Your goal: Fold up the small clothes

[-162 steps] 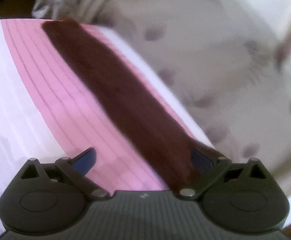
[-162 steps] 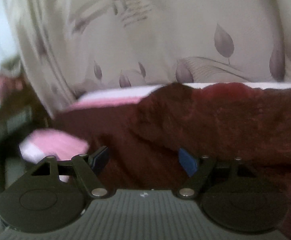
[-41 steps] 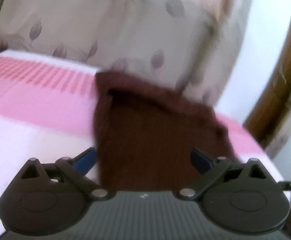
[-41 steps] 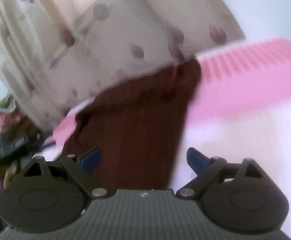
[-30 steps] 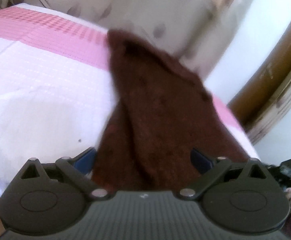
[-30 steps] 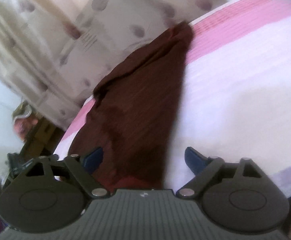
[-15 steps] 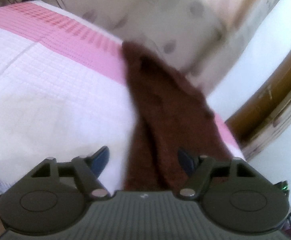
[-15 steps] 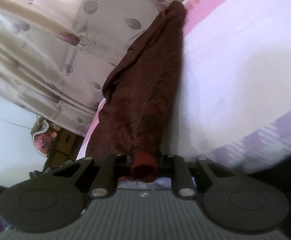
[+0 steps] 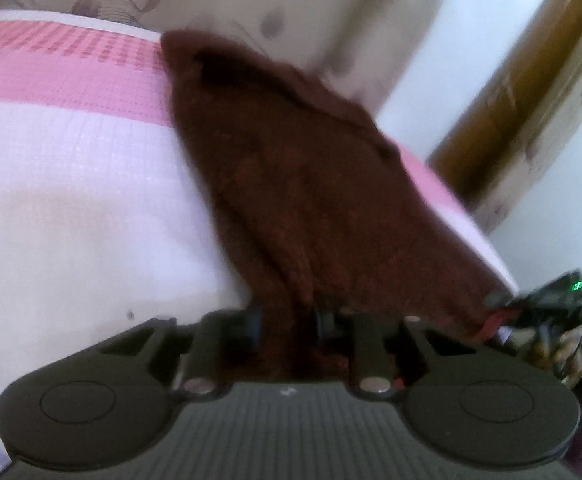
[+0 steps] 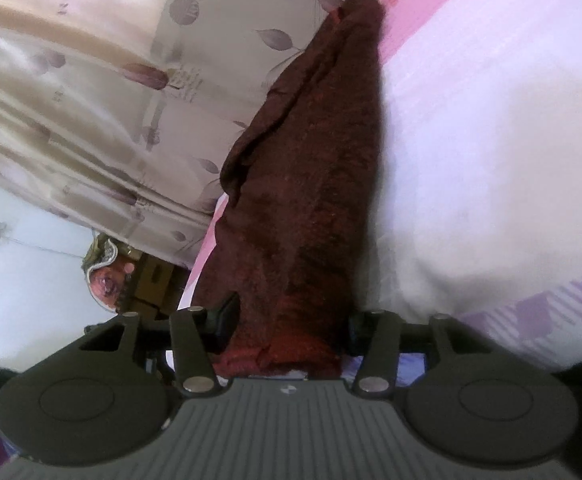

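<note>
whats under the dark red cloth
The dark red fuzzy cloth lies on a pink and white checked bedsheet. Whatever sits directly beneath the cloth is covered.

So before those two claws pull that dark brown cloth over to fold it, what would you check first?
1. Left gripper shut on the dark reddish-brown knitted garment: ok.
2. Right gripper shut on the garment's near edge: ok; fabric bunched between the fingers.
3. Both hold matching corners: cannot tell.
4. Garment lying flat: not ok; wrinkled along its far edge.
5. Far end resting on the pink and white bedspread: ok.
6. Room beside it for the fold: ok.
</note>
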Tool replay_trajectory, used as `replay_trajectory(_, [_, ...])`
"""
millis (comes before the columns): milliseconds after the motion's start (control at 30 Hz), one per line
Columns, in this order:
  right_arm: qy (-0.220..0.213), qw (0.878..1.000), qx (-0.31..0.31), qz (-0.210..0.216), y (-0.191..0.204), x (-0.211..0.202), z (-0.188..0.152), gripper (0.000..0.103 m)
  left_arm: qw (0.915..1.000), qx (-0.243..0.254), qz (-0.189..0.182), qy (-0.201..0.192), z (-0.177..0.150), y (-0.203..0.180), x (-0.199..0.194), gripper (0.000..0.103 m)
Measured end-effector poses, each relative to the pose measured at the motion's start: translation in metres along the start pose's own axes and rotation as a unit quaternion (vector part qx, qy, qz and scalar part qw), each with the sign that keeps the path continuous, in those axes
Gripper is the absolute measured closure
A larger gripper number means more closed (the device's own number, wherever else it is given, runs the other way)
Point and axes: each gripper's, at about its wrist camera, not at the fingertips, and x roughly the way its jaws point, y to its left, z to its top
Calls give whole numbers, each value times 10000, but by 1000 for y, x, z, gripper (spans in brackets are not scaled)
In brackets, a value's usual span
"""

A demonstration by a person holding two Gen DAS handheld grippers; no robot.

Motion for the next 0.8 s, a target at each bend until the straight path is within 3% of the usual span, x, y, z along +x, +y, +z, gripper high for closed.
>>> replay_trajectory(33, [-22, 9999, -46, -157, 1, 1, -1, 82, 9997, -234, -62, -88, -6, 3, -4, 84])
replay_trajectory(67, [-23, 9990, -231, -376, 4, 2, -3, 86, 9984, -499, -151, -217, -13, 5, -10, 84])
replay_trajectory(167, [-139, 9978, -458, -452, 11, -3, -9, 86, 9939, -889, -409, -509, -33, 3, -27, 85])
replay_trajectory(300, [-297, 9980, -515, -216, 23, -20, -14, 87, 9847, -1397, -768, -703, -57, 4, -48, 85])
replay_trajectory(433, [-305, 9986, -440, -40, 28, -39, -21, 87, 9827, -1507, -799, -716, -71, -1, -59, 85])
replay_trajectory(633, [-312, 9992, -184, 172, 33, -59, -36, 87, 9780, -1585, -1071, -837, -75, -19, -79, 85])
replay_trajectory(800, [-482, 9979, -100, 426, 52, -78, -27, 87, 9610, -1941, -1452, -1330, -53, -26, -95, 85])
